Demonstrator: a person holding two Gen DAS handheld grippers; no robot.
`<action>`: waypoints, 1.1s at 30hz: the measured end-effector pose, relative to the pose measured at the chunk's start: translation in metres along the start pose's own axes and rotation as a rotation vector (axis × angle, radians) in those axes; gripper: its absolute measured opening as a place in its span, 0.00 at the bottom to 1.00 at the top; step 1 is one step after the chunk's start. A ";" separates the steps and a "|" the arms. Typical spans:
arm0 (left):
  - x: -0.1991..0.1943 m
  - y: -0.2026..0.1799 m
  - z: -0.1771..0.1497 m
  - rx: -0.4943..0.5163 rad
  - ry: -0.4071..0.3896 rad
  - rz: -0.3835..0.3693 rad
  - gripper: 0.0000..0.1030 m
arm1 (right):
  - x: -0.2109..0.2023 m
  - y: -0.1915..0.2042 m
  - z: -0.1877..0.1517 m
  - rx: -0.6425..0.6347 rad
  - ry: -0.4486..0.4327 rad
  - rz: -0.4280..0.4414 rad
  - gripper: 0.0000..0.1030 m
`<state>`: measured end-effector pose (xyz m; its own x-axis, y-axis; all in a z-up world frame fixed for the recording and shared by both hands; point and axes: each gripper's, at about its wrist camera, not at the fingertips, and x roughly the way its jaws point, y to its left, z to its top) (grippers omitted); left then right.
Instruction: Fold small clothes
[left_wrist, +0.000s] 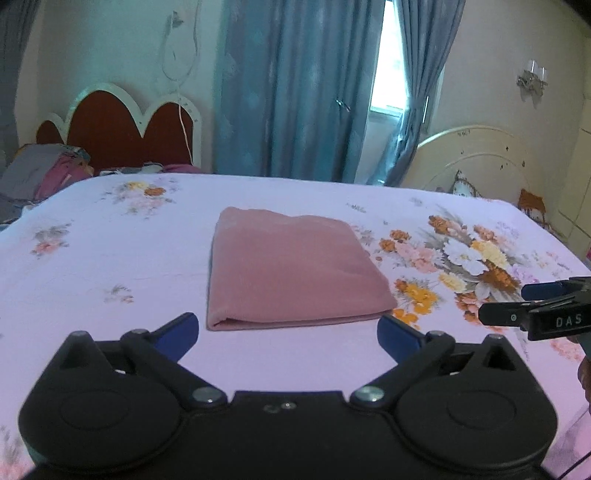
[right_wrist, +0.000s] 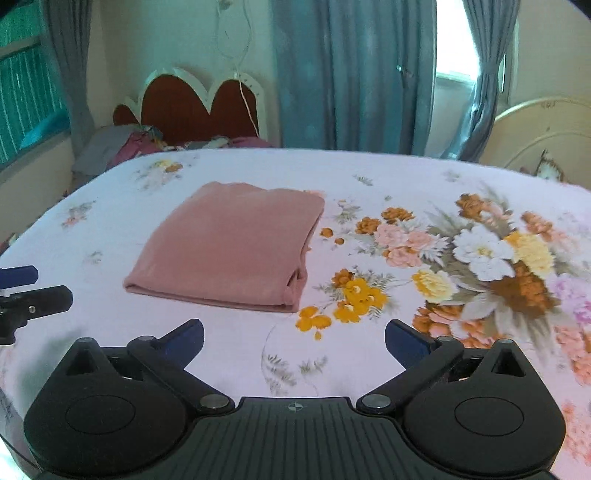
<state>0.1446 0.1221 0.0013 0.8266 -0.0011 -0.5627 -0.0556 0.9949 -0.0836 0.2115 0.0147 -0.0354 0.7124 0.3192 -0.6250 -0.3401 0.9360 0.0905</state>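
A pink garment (left_wrist: 291, 269) lies folded into a flat rectangle on the floral bedsheet (left_wrist: 110, 258); it also shows in the right wrist view (right_wrist: 229, 251). My left gripper (left_wrist: 288, 334) is open and empty, just in front of the garment's near folded edge. My right gripper (right_wrist: 294, 339) is open and empty, in front of and to the right of the garment. The right gripper shows at the right edge of the left wrist view (left_wrist: 517, 302), and the left gripper at the left edge of the right wrist view (right_wrist: 37, 288).
The bed's far edge meets blue curtains (left_wrist: 295, 88). A second bed with a red headboard (left_wrist: 122, 129) and a heap of clothes (left_wrist: 44, 173) stands at back left. A cream headboard (left_wrist: 476, 158) is at back right.
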 end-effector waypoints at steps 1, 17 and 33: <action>-0.006 -0.002 0.000 -0.013 0.005 0.002 1.00 | -0.008 0.002 -0.002 0.008 -0.007 -0.004 1.00; -0.093 -0.038 -0.017 -0.011 -0.079 -0.049 1.00 | -0.131 0.019 -0.034 0.092 -0.174 -0.085 1.00; -0.103 -0.037 -0.014 0.041 -0.102 -0.053 1.00 | -0.142 0.034 -0.038 0.066 -0.180 -0.104 1.00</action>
<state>0.0540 0.0839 0.0503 0.8806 -0.0453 -0.4716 0.0106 0.9970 -0.0761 0.0756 -0.0050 0.0273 0.8416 0.2364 -0.4856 -0.2223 0.9710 0.0875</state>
